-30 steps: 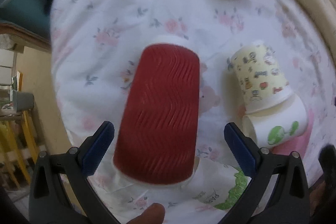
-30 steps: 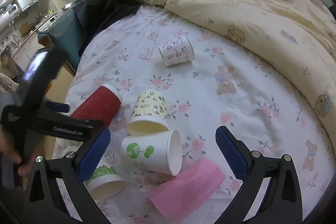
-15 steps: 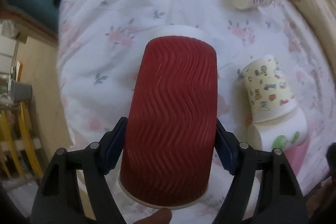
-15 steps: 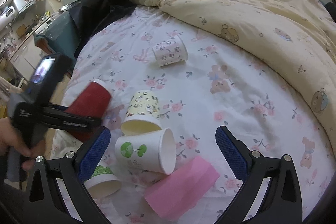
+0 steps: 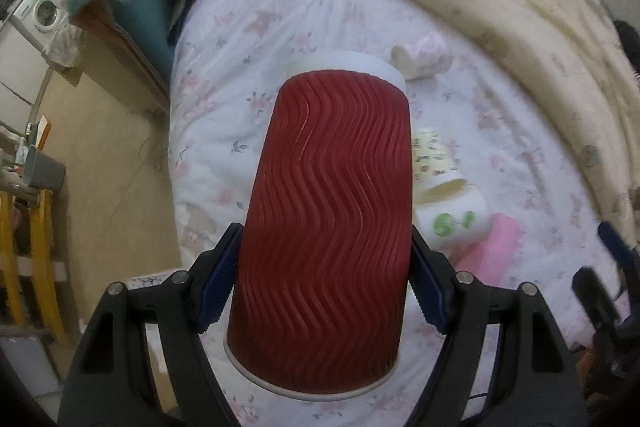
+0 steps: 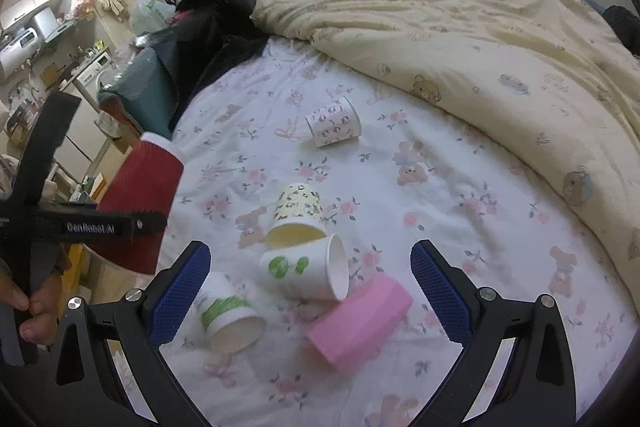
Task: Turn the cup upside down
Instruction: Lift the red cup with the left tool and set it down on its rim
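My left gripper (image 5: 324, 283) is shut on a red ribbed paper cup (image 5: 328, 227), its blue pads pressed on both sides. The cup is lifted off the bed, its white rim towards the camera and its base pointing away. In the right wrist view the red cup (image 6: 140, 195) hangs in the air at the left, held by the left gripper (image 6: 132, 223) above the bed's edge. My right gripper (image 6: 306, 291) is open and empty, low over the cups lying on the sheet.
On the floral sheet (image 6: 440, 211) lie a yellow patterned cup (image 6: 298, 215), a white cup with green print (image 6: 308, 267), a green-striped cup (image 6: 228, 319), a pink cup (image 6: 360, 319) and a far patterned cup (image 6: 334, 127). A cream duvet (image 6: 480, 47) covers the right. The bed's edge and floor are at the left.
My left gripper closed on the red cup and lifted it off the sheet, tilting up. The right gripper stayed open and shifted slightly.
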A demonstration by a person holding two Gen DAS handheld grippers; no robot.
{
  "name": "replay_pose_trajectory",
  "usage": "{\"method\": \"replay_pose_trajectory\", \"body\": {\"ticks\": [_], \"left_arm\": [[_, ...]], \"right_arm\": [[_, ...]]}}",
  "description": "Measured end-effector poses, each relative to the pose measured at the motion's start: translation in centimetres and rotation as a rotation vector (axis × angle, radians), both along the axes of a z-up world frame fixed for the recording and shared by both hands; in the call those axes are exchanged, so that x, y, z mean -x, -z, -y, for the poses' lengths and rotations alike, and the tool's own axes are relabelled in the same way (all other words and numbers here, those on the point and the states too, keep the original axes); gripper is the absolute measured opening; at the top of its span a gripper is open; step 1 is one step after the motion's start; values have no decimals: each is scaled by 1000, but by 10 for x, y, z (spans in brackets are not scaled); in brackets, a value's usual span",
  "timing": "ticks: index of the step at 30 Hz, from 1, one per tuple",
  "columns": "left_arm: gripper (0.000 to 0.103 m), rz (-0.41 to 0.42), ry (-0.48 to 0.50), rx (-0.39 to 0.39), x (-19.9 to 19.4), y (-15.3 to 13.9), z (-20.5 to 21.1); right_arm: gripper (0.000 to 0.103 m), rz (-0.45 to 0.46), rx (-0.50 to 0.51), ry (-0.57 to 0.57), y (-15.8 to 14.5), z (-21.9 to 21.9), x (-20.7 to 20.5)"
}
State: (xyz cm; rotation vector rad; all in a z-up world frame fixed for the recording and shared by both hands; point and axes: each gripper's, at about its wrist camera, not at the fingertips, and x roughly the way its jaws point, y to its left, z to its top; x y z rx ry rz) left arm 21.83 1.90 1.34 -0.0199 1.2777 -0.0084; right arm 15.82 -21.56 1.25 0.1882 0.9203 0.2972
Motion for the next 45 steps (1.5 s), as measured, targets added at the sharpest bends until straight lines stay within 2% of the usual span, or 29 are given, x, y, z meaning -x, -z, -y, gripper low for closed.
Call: {"method": "replay_pose_trajectory", "body": {"ticks": [4,7,14,19,24,30,38,45], "left_arm": [[74,5,-14,73,33,-14,6],[74,-22,-33,136,64,-10,9],[74,-129,-121,249,122,33,31],[74,-218,-179,286,146,68,54],[74,-241,-240,286,148,93,74],[74,-284,-188,240,138,118,103],[75,-336,-216,233,131,138,106],[76,-344,-209,204,131,147,110]], "right_arm": [[102,-17,-26,18,-13,15,33],[102,-34,-35,46,-16,32,60],[102,-95,-23,104,3,61,111],[102,-97,-50,138,18,75,132],[102,-84,-29,189,27,89,142],[102,-115,-56,231,36,104,137],[102,-163,-63,265,45,111,131],[102,-184,-67,254,48,107,125]]}}
